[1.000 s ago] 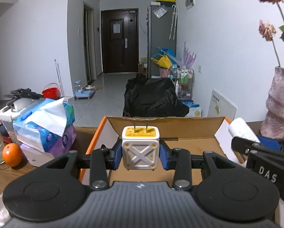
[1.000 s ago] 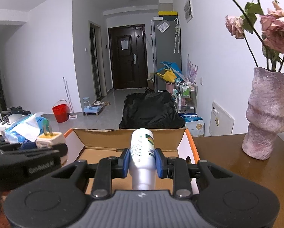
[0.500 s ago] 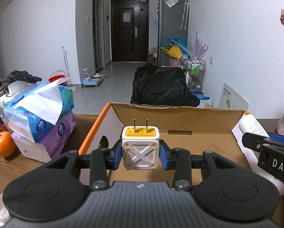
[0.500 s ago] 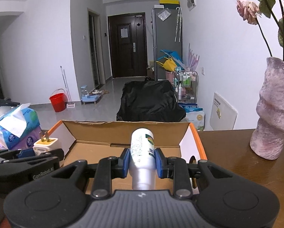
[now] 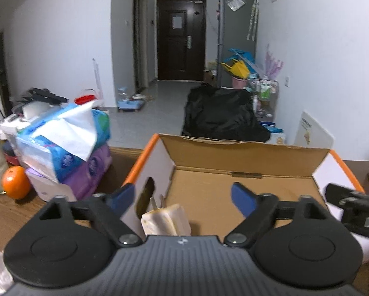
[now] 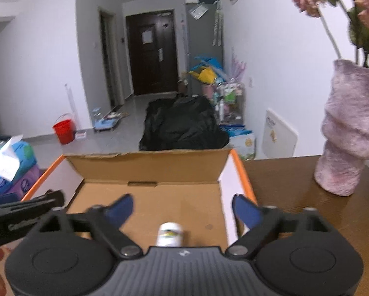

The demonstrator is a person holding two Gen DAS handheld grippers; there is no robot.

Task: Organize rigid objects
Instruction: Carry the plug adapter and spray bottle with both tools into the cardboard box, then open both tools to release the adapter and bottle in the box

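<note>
As fingers (image 5: 127,196) open, plug (image 5: 165,220) drops, bottle (image 6: 169,234) too

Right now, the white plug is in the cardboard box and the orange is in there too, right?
Not quite. The white plug adapter with metal prongs is in the open cardboard box with orange edges, but the round orange fruit sits outside it, on the brown wooden table beside the stacked tissue packs. The left wrist view shows this.
</note>
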